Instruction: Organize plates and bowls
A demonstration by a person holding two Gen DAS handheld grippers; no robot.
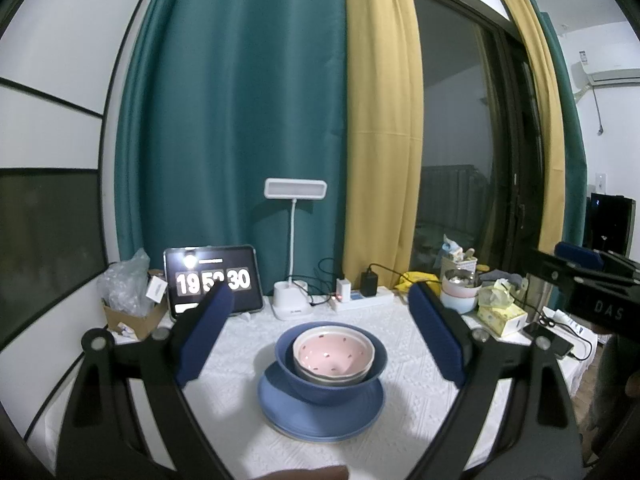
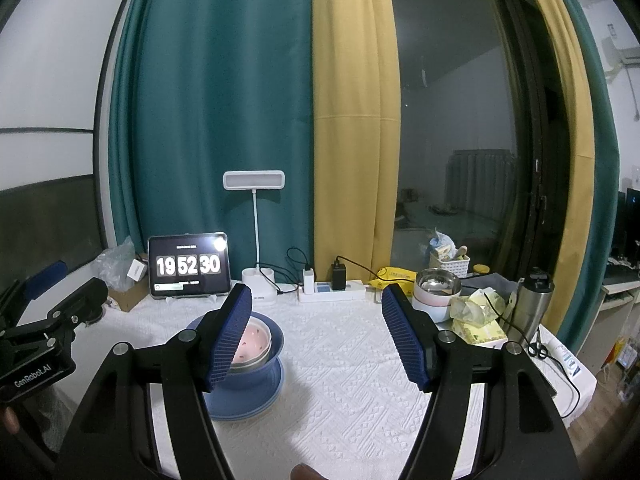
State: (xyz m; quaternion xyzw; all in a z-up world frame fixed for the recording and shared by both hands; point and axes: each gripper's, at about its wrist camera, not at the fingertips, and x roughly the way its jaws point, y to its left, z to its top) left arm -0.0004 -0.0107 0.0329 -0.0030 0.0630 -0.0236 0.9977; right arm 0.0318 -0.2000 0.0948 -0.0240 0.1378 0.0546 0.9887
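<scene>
A stack stands on the white tablecloth. At the bottom is a blue plate [image 1: 320, 412], on it a dark blue bowl [image 1: 288, 368], and inside that a pink-lined bowl with dark specks [image 1: 334, 354]. My left gripper [image 1: 320, 293] is open and level, held just short of the stack, with nothing between its blue pads. My right gripper [image 2: 316, 294] is open and empty too, to the right of the stack. Its left finger hides part of the pink-lined bowl [image 2: 258, 340], the dark blue bowl [image 2: 276, 346] and the blue plate [image 2: 248, 404]. Each gripper shows at the edge of the other's view.
Along the back stand a tablet clock [image 2: 188, 266], a white desk lamp [image 2: 256, 276] and a power strip [image 2: 332, 290]. A steel bowl on small bowls [image 2: 434, 292], a tissue box [image 2: 476, 330], a steel bottle [image 2: 532, 304] and scissors [image 2: 536, 348] crowd the right. A cardboard box [image 1: 134, 312] sits at the left.
</scene>
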